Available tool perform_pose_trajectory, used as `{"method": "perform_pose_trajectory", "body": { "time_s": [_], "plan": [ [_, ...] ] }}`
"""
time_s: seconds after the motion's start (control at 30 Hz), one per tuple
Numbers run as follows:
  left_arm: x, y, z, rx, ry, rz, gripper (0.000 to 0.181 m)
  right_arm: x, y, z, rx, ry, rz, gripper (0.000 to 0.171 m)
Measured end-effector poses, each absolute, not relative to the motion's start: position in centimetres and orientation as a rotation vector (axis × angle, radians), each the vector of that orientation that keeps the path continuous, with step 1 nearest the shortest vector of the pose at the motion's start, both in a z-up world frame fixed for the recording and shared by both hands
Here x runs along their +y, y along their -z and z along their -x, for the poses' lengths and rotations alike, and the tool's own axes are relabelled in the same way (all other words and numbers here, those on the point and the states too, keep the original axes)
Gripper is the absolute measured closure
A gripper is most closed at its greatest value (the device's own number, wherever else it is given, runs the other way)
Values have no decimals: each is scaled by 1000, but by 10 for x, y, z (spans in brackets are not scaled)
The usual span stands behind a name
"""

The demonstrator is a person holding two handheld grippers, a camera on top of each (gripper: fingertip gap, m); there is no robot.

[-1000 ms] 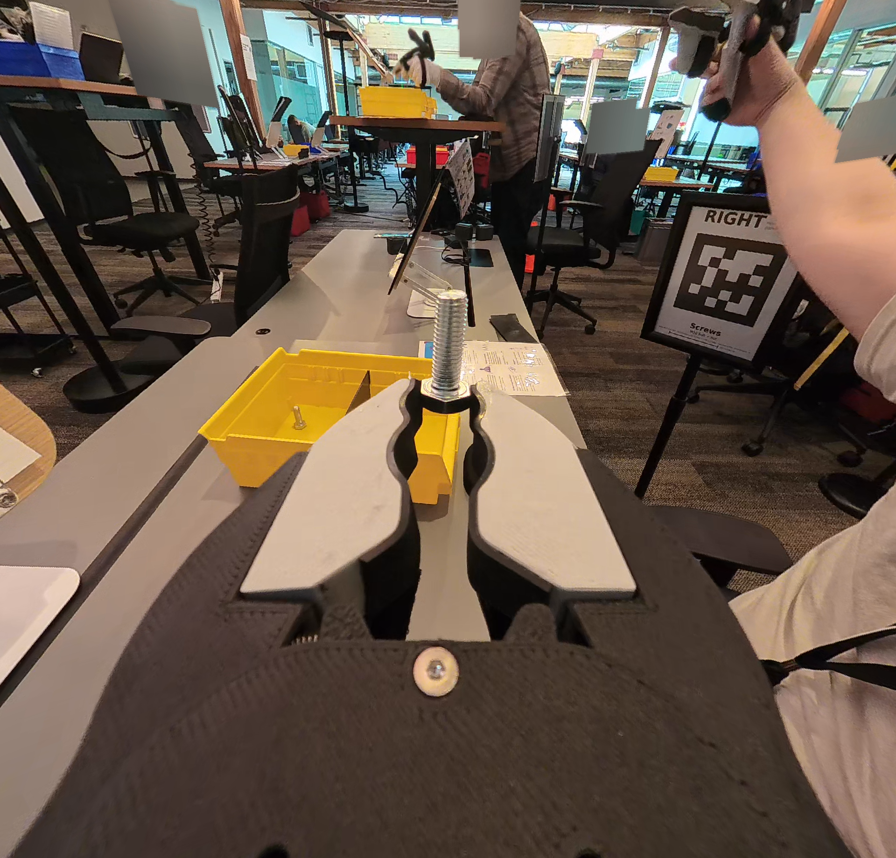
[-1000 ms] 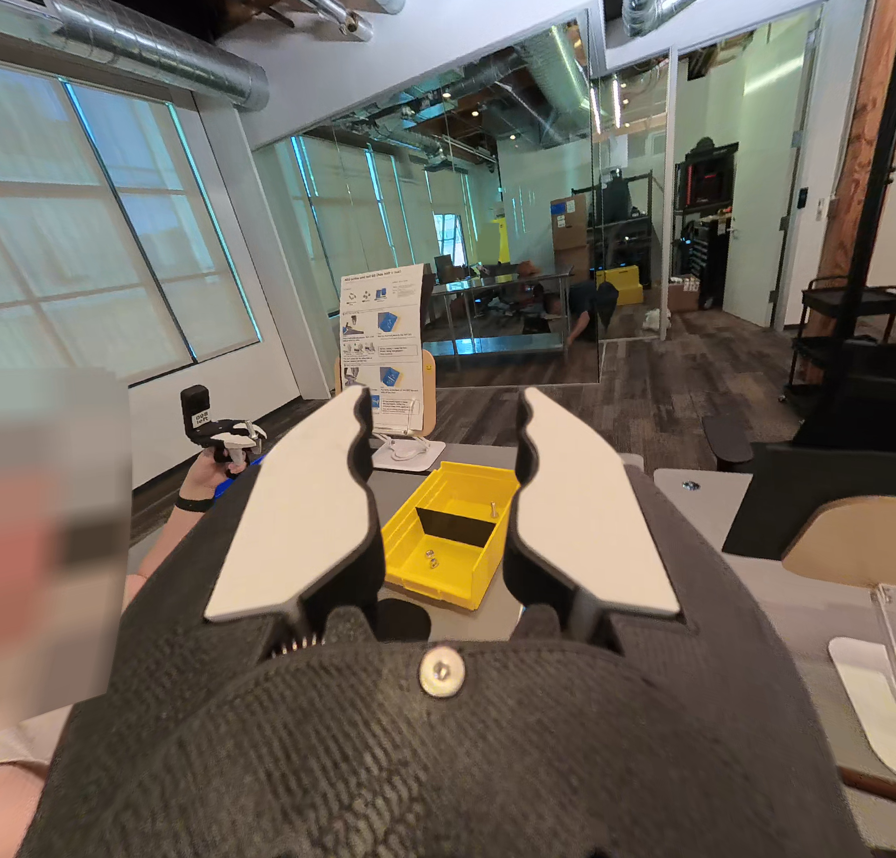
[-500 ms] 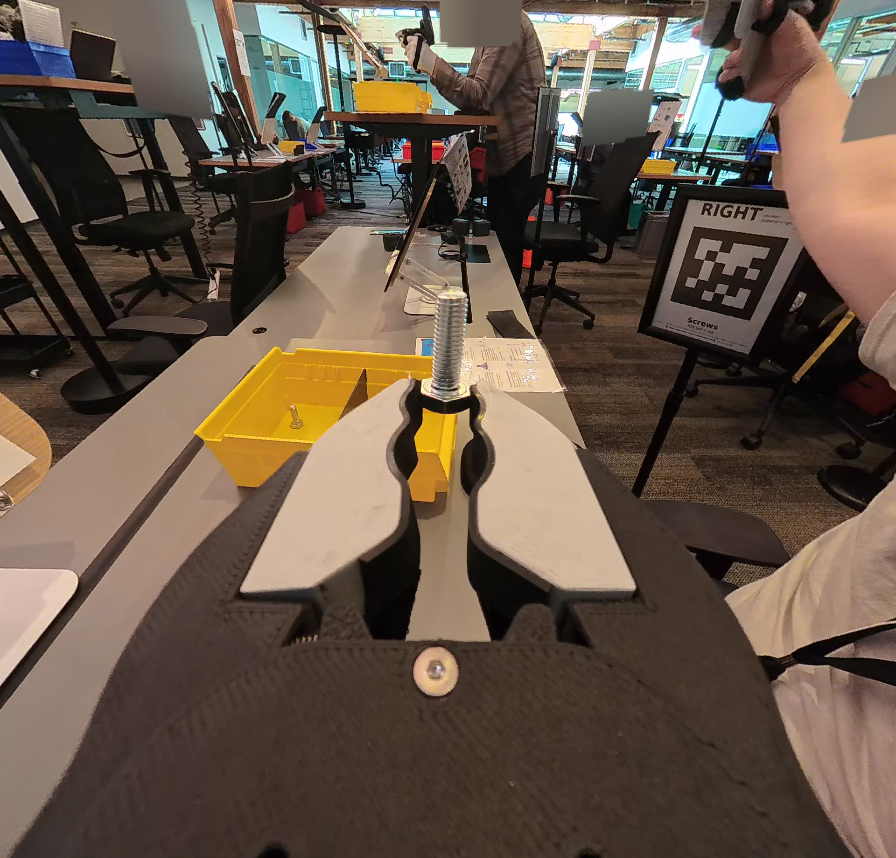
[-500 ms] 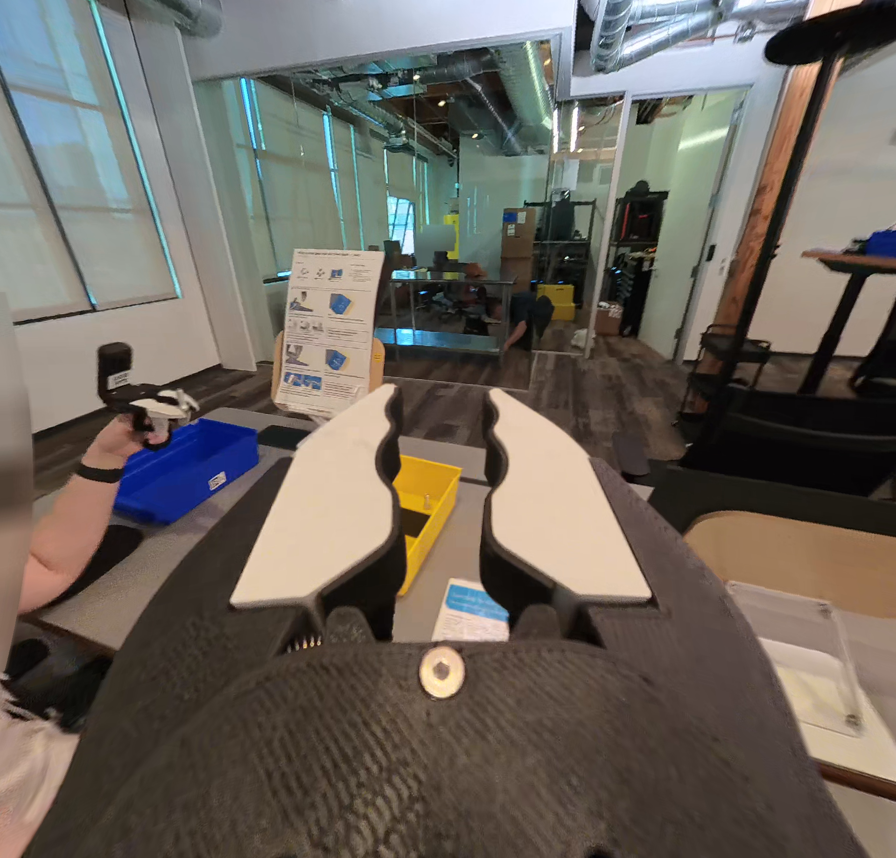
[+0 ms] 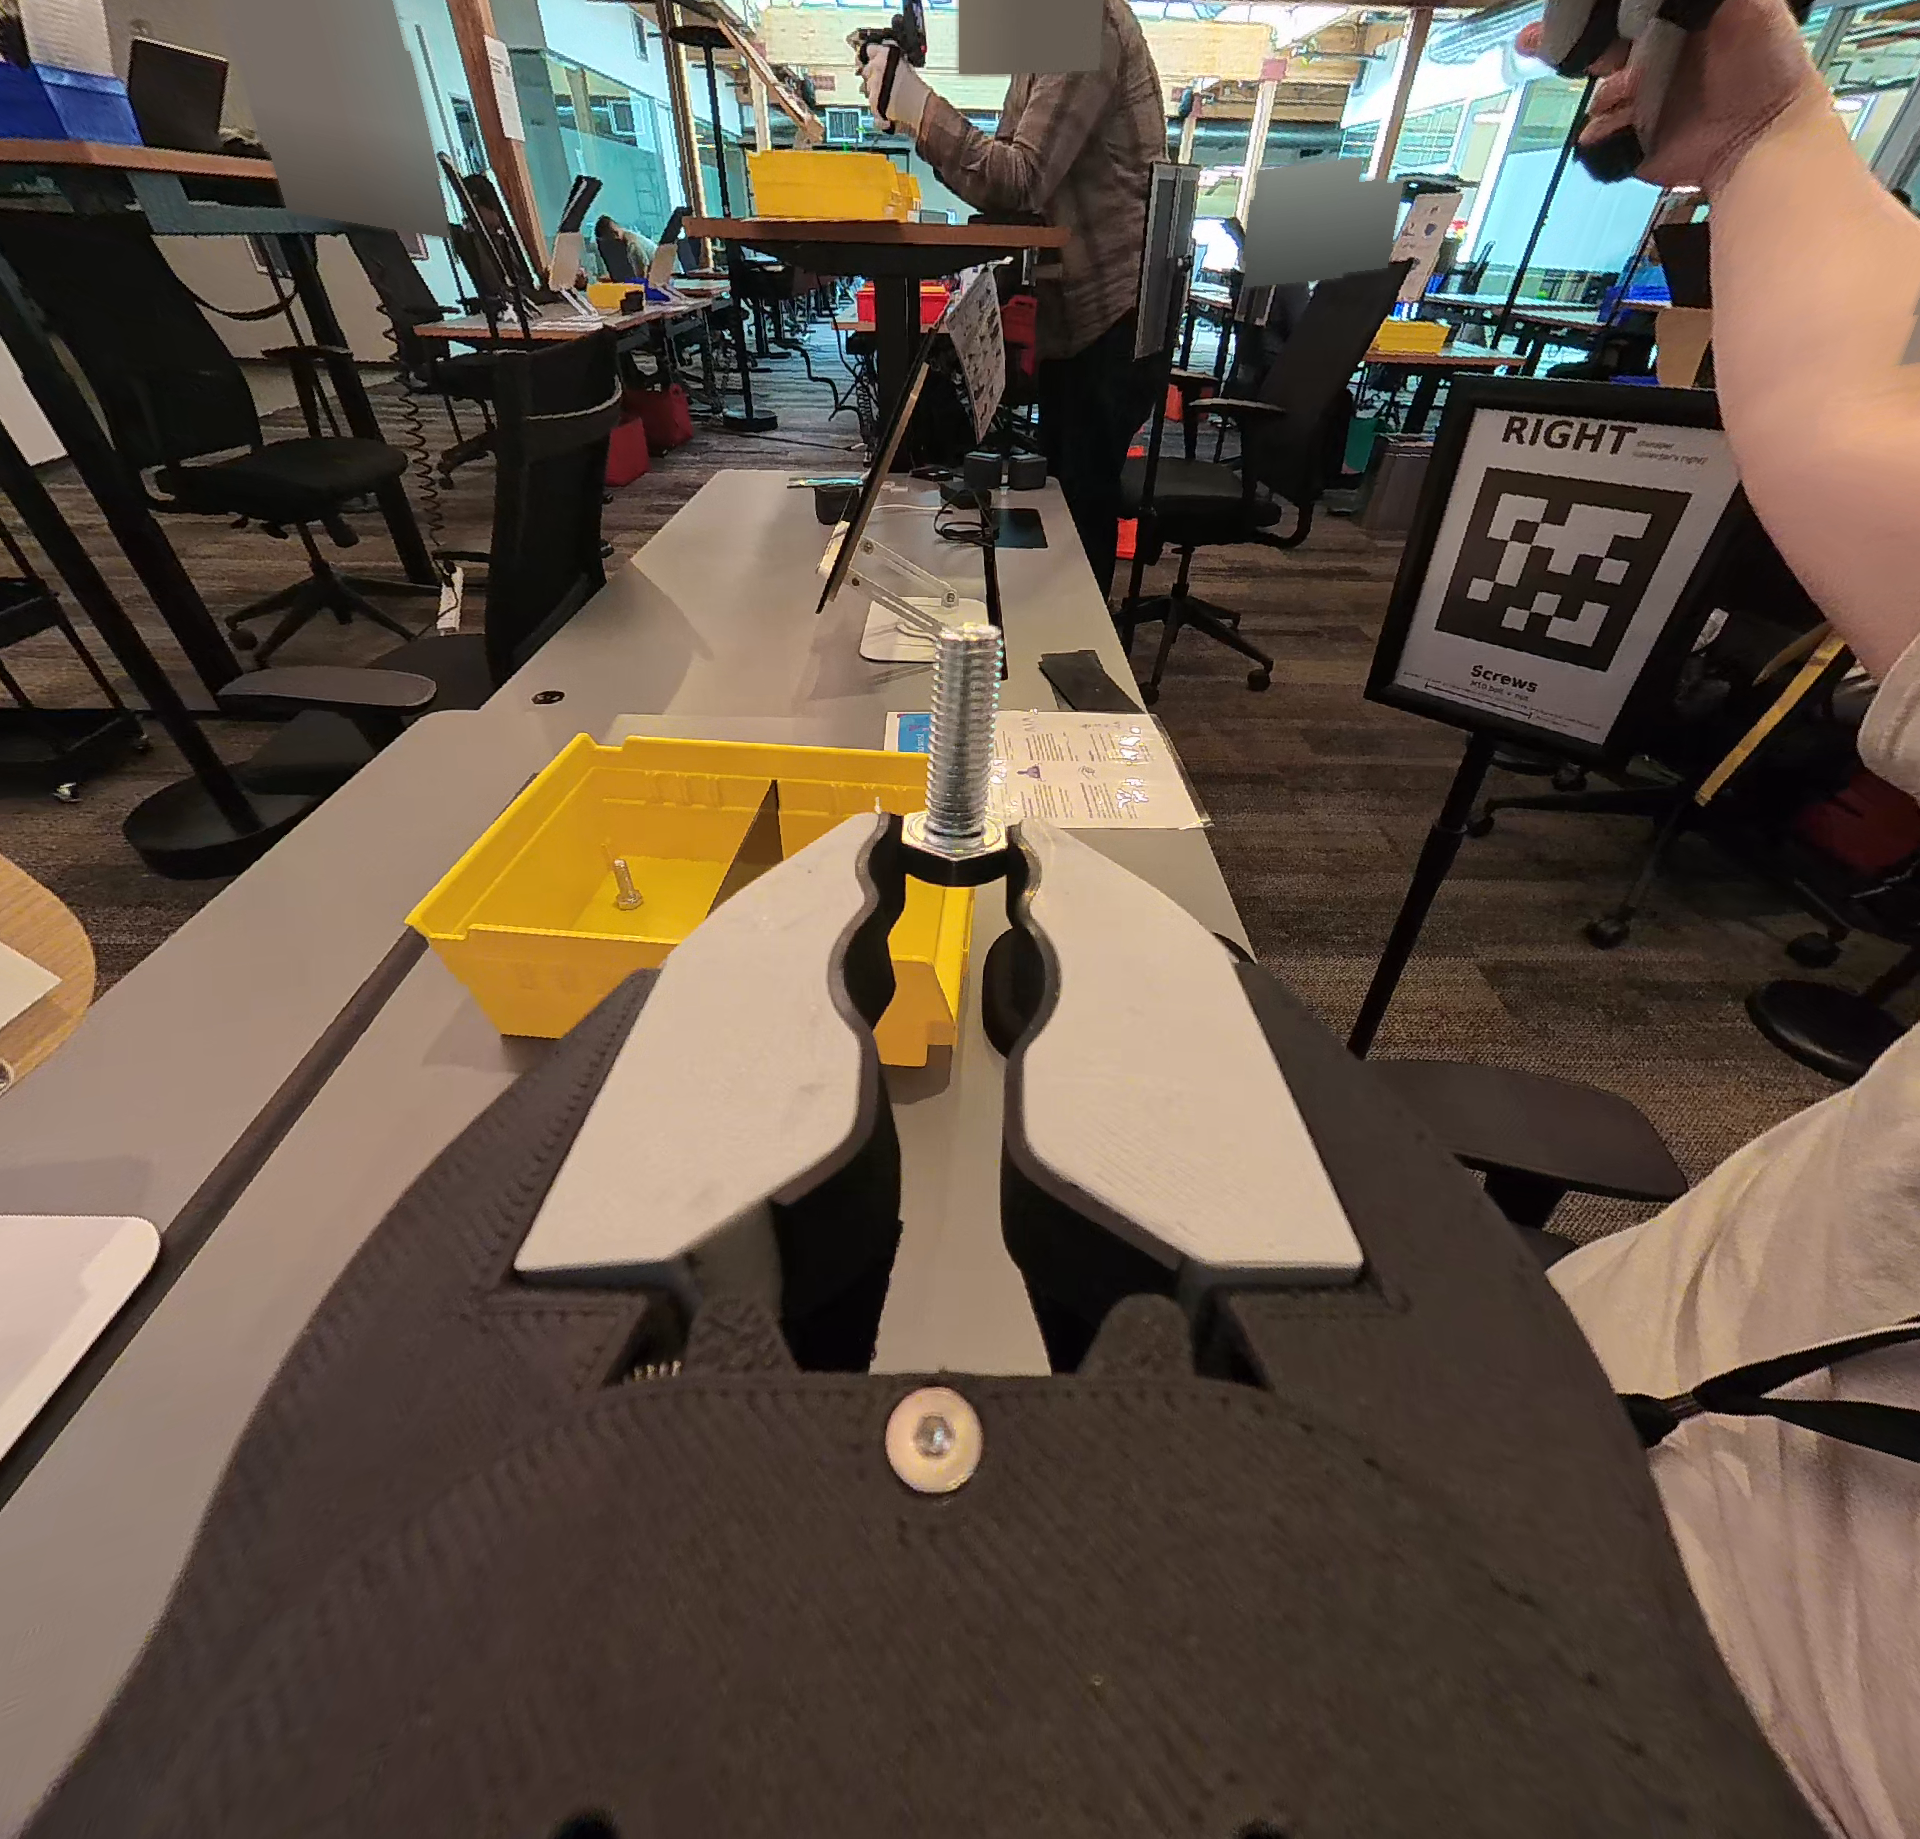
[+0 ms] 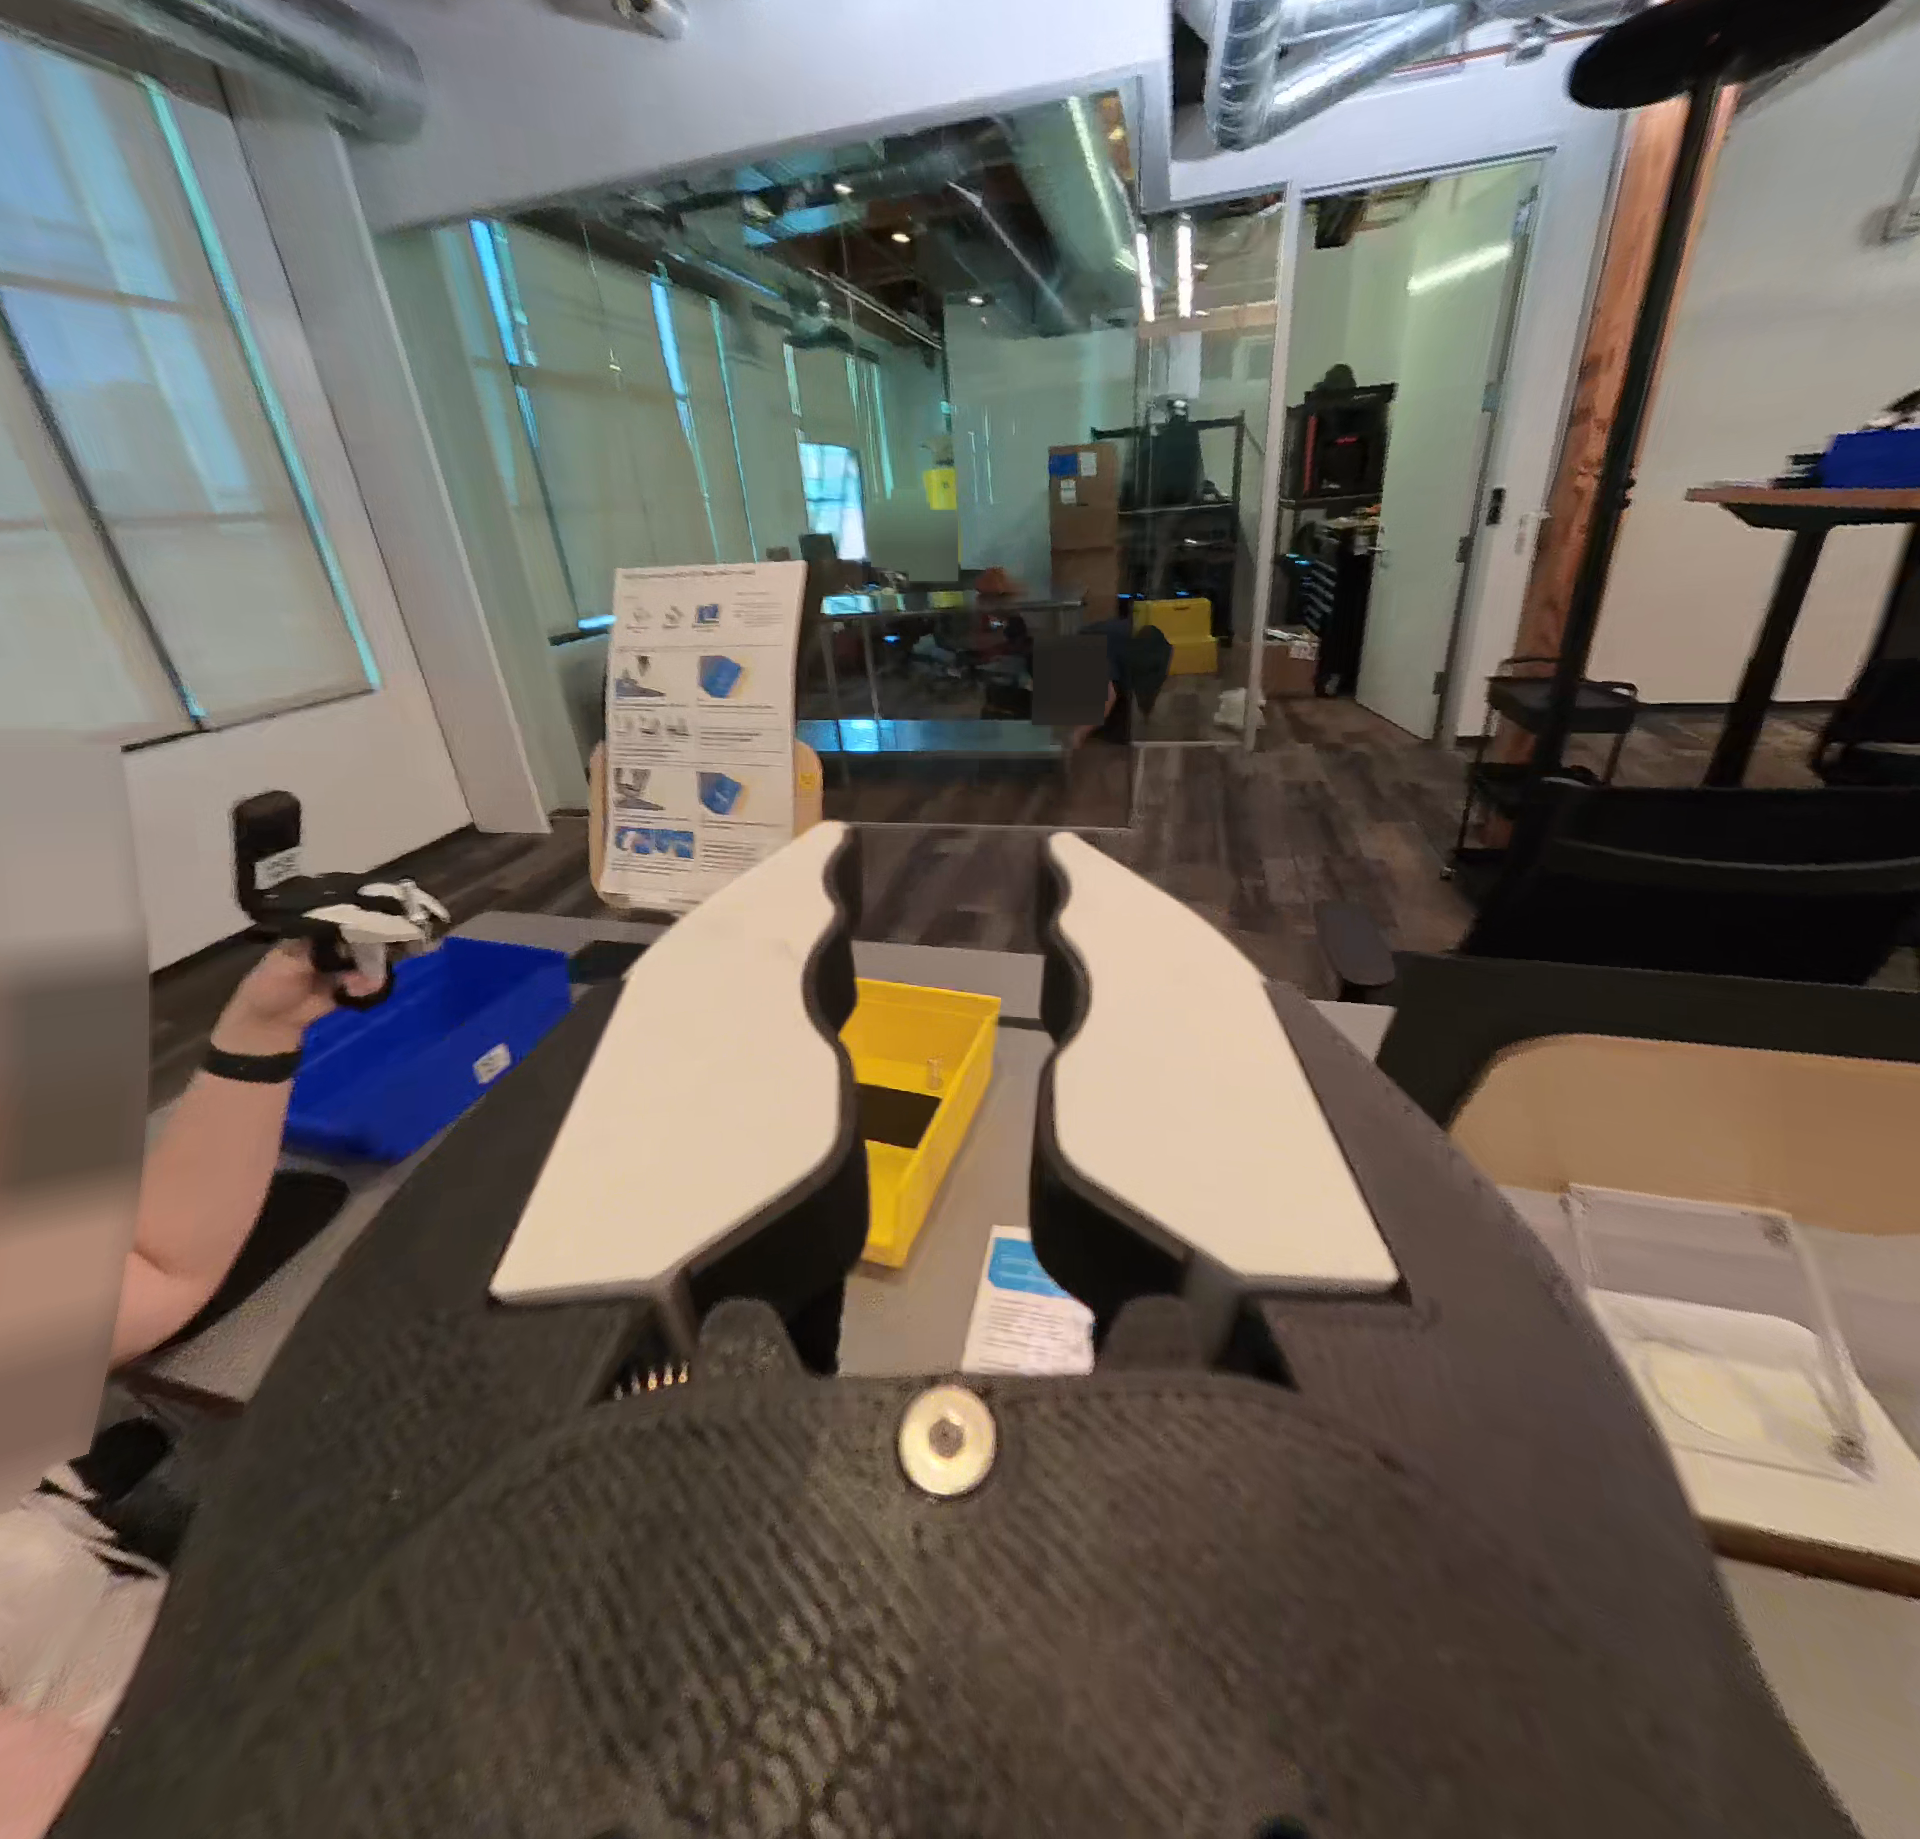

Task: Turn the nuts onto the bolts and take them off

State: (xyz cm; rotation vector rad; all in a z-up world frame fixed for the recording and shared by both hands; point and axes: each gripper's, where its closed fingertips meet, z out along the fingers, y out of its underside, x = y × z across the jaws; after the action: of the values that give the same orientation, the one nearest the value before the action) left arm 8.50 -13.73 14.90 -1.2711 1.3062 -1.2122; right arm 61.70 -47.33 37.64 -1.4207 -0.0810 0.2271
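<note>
Left gripper [image 5: 951, 859] has its jaws clenched on the hex head of a steel bolt [image 5: 964, 740], and the threaded shank stands straight up, clear above the tips. Good hold, that: the flats of the head give the jaws something to bite, and the threads stay free. I'd judge the bolt stiff, fairly weighty for its size and slick, so a grip on the shank would likely slip and block the nut.

Right gripper [image 6: 948, 854] is up high, jaws parted and holding nothing, looking down on the counter. No nut between them, and none on the shank.

Just beyond the left jaws sits the yellow bin [image 5: 582, 859] on the grey counter [image 5: 312, 916], split by a dark divider, with a small bolt [image 5: 623, 880] standing in the near-left compartment. From the right wrist view the same bin [image 6: 971, 1051] lies between and below the open jaws. Any nut would be small and light, best pinched across its flats; I can't make one out from here. A printed sheet [image 5: 1081, 771] lies beyond the jaws, to the right of the bolt.
</note>
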Motion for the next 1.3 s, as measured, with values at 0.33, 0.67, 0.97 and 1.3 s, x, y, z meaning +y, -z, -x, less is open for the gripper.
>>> {"method": "perform_pose_trajectory", "body": {
  "time_s": [0.33, 0.67, 0.97, 1.3],
  "plan": [
    [-138, -151, -84, 1303, 1215, 1268, 163, -468, -370, -604, -72, -381, 1443, 122],
    [-131, -150, -79, 1276, 1254, 1285, 163, -440, -379, -557, -358, -281, 1145, 113],
    [-119, -154, -65, 1223, 1306, 1283, 163, -350, -330, -487, -586, -243, 1237, 126],
    [-110, -151, -59, 1219, 1331, 1299, 163, -224, -245, -297, -925, -542, 1087, 128]
  ]
}}
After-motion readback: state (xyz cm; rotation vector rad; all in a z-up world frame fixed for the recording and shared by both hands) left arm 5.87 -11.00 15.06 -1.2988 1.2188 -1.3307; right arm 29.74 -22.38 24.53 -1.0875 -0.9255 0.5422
